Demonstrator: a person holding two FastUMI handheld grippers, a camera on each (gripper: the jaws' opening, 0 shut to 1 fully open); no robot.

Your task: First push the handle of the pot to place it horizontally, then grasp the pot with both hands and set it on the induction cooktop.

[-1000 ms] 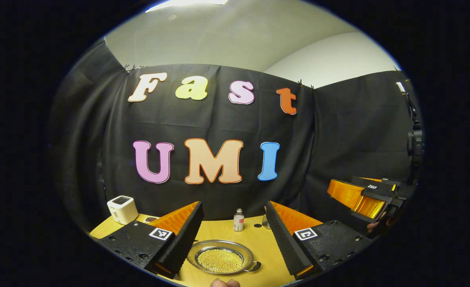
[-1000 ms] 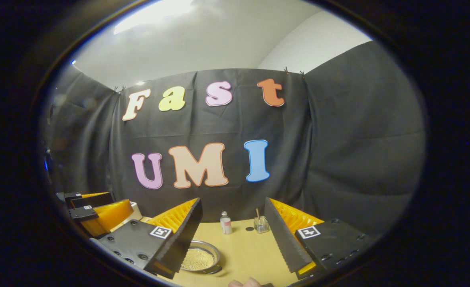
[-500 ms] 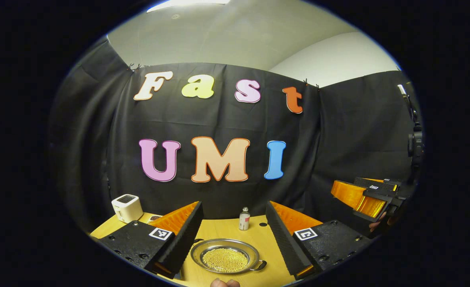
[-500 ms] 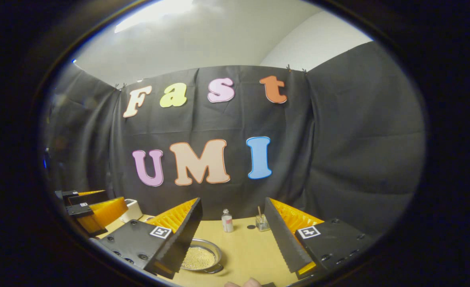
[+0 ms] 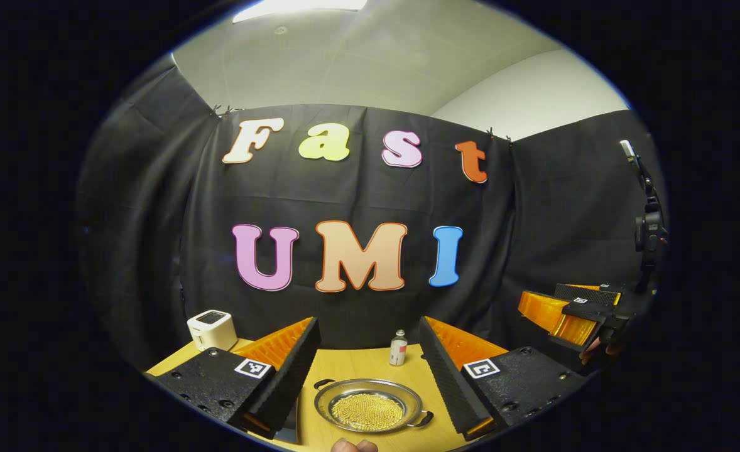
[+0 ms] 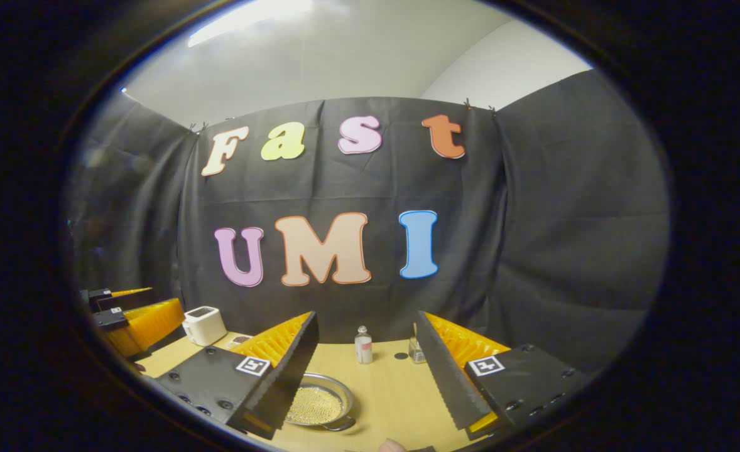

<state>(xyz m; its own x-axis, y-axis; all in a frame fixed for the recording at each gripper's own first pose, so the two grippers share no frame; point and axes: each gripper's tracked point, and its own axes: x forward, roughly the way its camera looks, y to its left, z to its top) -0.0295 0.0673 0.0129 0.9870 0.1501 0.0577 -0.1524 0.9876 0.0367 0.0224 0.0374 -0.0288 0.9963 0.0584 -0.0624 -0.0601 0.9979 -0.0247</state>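
The wooden surface [image 5: 357, 364] carries everything, and neither gripper touches any of it. The left gripper [image 5: 367, 364] hangs above it with jaws spread wide and nothing between them; the right gripper [image 6: 364, 361] does likewise, jaws wide apart and empty. In the left gripper view the right one appears at 3 o'clock, well off to the side.

The pot [image 5: 369, 410], a shallow metal pan filled with small golden beads, sits on the surface at 6 o'clock in the left gripper view, framed between the open jaws. Its two loop handles lie at about 10 and 4 o'clock on the rim, so the pot looks skewed. In the right gripper view it lies at 7 o'clock, partly behind one jaw.

The turn is not yet done. To do it well, lower one jaw tip beside the near handle [image 5: 424, 419] and nudge it sideways, slowly, so the beads stay put and the pan pivots rather than slides.

A white box-like appliance [image 5: 212, 329] stands at 8 o'clock, a small bottle [image 5: 398, 348] just beyond the pot. Its label is too small to read; the jaws bear square coded markers, no words.
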